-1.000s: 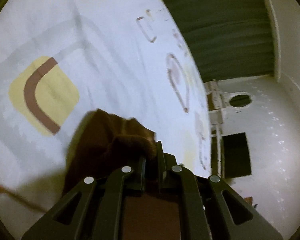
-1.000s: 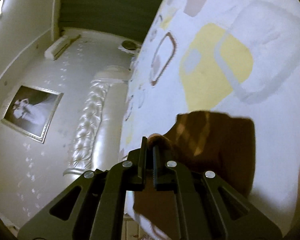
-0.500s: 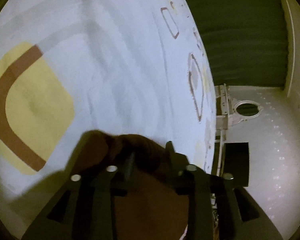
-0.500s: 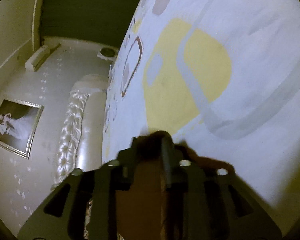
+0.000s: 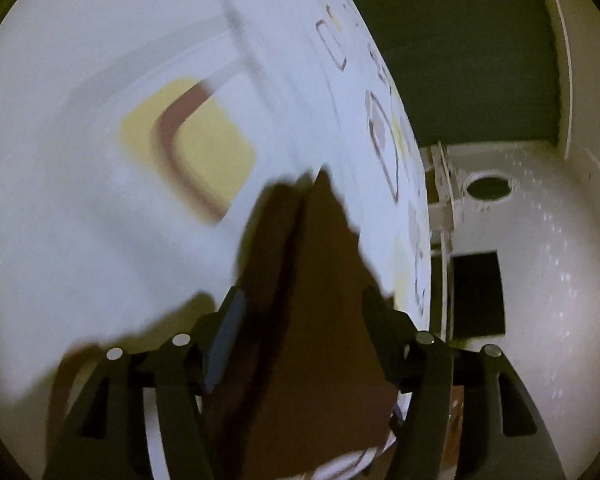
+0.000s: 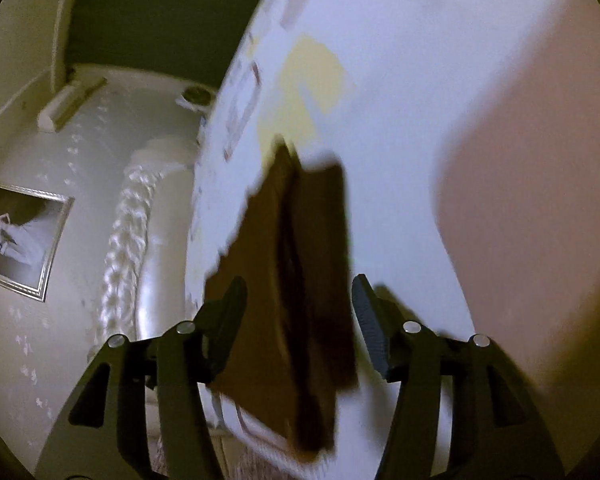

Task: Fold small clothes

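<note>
Brown garment [image 5: 320,300], folded into layered panels, lying flat on bedspread [image 5: 100,220] between the spread fingers of both tools; dark crease running lengthwise down its middle in each view. Released since half a second ago, when both sets of jaws were pinched on bunched cloth.

Left gripper [image 5: 302,312]: jaws wide apart, holding nothing; garment extending toward 12 o'clock to a pointed edge. One second ago, same fabric crumpled in a lump at the fingertips.

Right gripper [image 6: 300,304]: jaws wide apart, empty; garment seen as a rough rectangle with a squared corner at 1 o'clock, soft matte weave, edges blurred.

Bedspread: smooth white fabric printed with rounded yellow squares and brown curved bands. Dark green curtain [image 5: 460,60] at 1 o'clock in left view, pleated. Tufted, glossy cream headboard [image 6: 128,240] at 9 o'clock in right view; framed picture [image 6: 20,236] beyond it at 9 o'clock. Blurred pinkish shape [image 6: 532,200] at 3 o'clock, identity unclear.
</note>
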Tool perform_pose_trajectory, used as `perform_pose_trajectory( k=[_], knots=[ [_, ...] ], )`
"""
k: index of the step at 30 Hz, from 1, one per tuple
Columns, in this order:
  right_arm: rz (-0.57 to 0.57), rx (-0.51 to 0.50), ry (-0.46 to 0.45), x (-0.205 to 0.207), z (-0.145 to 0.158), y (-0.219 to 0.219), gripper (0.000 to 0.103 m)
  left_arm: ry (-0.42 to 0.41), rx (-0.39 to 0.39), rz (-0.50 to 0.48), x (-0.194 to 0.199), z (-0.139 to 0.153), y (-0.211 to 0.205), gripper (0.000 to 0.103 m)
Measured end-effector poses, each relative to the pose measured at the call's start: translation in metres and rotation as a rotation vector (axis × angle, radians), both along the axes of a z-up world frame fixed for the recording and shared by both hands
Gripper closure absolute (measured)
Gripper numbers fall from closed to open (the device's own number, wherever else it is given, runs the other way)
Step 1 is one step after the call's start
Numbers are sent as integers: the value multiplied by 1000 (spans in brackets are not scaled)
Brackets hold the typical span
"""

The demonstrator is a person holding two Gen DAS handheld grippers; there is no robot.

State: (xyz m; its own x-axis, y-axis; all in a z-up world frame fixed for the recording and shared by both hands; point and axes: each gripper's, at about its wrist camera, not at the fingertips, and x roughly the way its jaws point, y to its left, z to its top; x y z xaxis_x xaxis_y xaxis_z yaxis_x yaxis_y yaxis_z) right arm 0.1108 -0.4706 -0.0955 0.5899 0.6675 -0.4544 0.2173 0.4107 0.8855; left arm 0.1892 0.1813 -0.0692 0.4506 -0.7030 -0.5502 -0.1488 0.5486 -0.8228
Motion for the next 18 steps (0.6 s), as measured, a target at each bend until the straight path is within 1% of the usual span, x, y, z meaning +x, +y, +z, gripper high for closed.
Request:
perform_pose_trajectory(
  k=[2,4,5,6,7,10,13,14,18],
  knots=[
    [21,24,7,-22,-5,8,49,-2,17,-29,-21,-1,2,42],
    [53,46,2,-34,-5,20,49,4,35,-70,-45,-3,1,41],
    [70,52,1,-37,-4,24,48,4,28,-80,-49,-3,-2,40],
    [88,55,-1,-38,-4,30,48,12,14,-93,-57,-5,-4,36],
    [109,59,-5,-39,-4,39,48,30,-2,-107,-64,-9,-7,35],
    [130,68,-5,-37,-7,54,48,57,-57,-112,-69,-15,-18,34],
    [116,74,-11,-34,-6,64,48,82,-110,-93,-66,-19,-25,34],
    [113,80,-12,-33,-6,66,48,102,-139,-82,-65,-22,-28,34],
    [136,85,-7,-34,-5,70,49,147,-159,-48,-67,-22,-26,34]
  ],
)
